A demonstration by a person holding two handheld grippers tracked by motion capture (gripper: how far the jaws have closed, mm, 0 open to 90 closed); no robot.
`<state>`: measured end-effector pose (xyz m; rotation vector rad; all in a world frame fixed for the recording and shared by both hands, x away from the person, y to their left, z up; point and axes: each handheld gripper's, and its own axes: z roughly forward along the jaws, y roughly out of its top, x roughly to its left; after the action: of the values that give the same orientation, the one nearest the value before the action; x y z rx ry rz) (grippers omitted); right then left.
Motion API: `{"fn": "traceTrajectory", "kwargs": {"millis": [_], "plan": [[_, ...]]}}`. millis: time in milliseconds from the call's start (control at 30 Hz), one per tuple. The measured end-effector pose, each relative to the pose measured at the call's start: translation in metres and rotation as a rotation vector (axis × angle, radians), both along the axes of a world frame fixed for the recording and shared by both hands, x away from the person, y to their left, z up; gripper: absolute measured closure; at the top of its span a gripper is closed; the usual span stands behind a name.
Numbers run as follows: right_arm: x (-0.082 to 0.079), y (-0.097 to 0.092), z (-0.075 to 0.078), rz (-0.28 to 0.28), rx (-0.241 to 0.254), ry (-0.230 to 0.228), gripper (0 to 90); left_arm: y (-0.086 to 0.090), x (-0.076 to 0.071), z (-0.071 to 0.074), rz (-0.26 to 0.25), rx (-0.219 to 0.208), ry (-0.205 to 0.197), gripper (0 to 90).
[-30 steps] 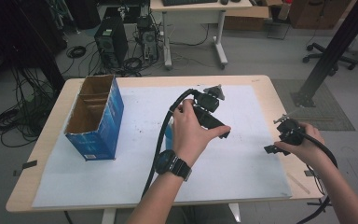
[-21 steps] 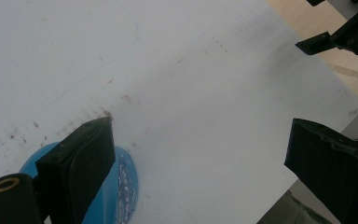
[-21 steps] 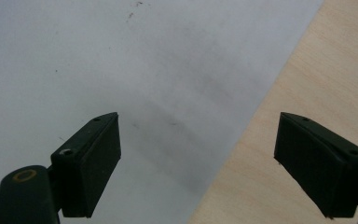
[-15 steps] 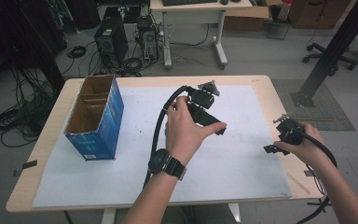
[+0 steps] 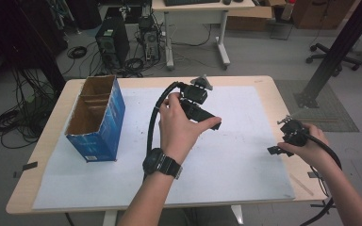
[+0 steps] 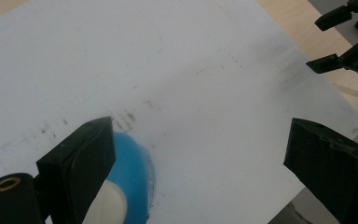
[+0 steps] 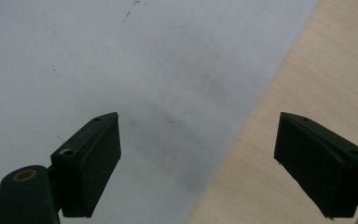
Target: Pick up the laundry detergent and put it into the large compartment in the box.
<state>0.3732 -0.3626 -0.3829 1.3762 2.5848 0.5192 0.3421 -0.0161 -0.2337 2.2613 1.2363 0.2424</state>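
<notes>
Over the middle of the white paper sheet (image 5: 245, 160) that covers most of the light wooden table (image 5: 42, 155), your left hand (image 5: 181, 129) holds the black left gripper (image 5: 209, 123) raised above the surface, its thick black cable (image 5: 153, 127) looping back toward your forearm, where you wear a black wristwatch (image 5: 162, 165). In the left gripper view its jaws stand wide apart with nothing between them, and just beside the nearer jaw, partly hidden by it, sits a round blue object with a pale cream inside (image 6: 130, 186) resting on the paper; I cannot tell exactly what it is. Your right hand (image 5: 308, 146) holds the black right gripper (image 5: 275, 150) low near the right edge of the sheet, well apart from the left one. In the right gripper view its jaws are also spread wide and empty, straddling the line where the paper meets bare wood. At the left of the table, an open blue cardboard box with brown inner dividers (image 5: 96, 117) stands upright on the sheet.
</notes>
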Motion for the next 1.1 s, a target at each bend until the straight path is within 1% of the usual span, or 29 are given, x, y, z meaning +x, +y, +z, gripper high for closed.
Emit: {"fn": "traceTrajectory", "kwargs": {"millis": [267, 800, 967, 1100], "plan": [[0.0, -0.002, -0.002, -0.005, 0.002, 0.003, 14.4, 0.011, 0.002, 0.001, 0.042, -0.005, -0.007, 9.0], [0.0, -0.002, -0.003, -0.007, 0.002, 0.006, 14.4, 0.025, 0.003, 0.001, 0.083, 0.005, -0.018, 9.1], [0.0, -0.002, -0.004, -0.006, 0.0, 0.007, 14.3, 0.031, 0.004, -0.003, 0.097, 0.014, -0.01, 9.1], [0.0, -0.002, -0.004, -0.006, -0.001, 0.006, 14.3, 0.034, 0.005, -0.005, 0.107, 0.012, -0.005, 9.1]]}}
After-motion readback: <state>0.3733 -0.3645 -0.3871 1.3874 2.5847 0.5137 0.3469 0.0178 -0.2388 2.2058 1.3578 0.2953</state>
